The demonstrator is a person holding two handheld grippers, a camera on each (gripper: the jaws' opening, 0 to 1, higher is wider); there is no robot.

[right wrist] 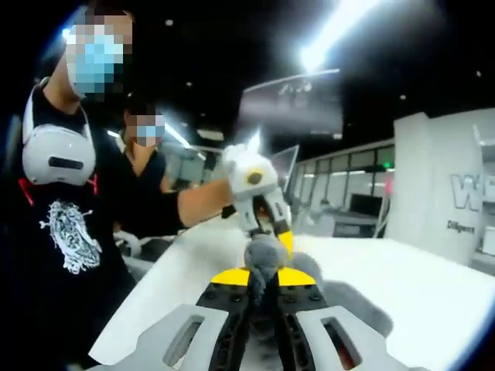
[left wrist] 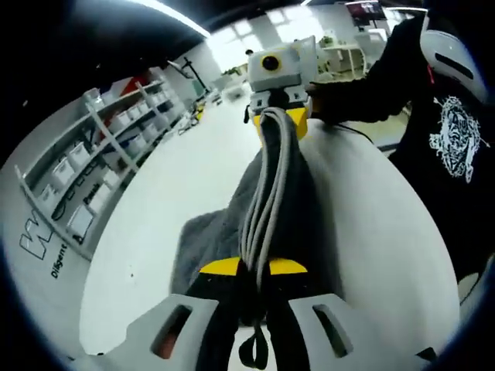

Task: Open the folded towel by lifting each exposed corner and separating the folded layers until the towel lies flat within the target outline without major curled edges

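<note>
A grey towel (left wrist: pixel 274 201) hangs stretched in the air between my two grippers, its lower part drooping onto the white table (left wrist: pixel 170 201). In the left gripper view, my left gripper (left wrist: pixel 255 272) is shut on one bunched edge of the towel, and the right gripper (left wrist: pixel 280 116) pinches the far edge. In the right gripper view, my right gripper (right wrist: pixel 261 280) is shut on the grey towel (right wrist: pixel 267 259), with the left gripper (right wrist: pixel 274 232) just beyond, held by a person's hand and shut on the same cloth.
Shelves with white bins (left wrist: pixel 108 147) line the left of the table. A person in a black printed shirt (right wrist: pixel 69 232) stands at the table edge, with another person (right wrist: pixel 143 166) behind. A white wall panel (right wrist: pixel 456 209) stands to the right.
</note>
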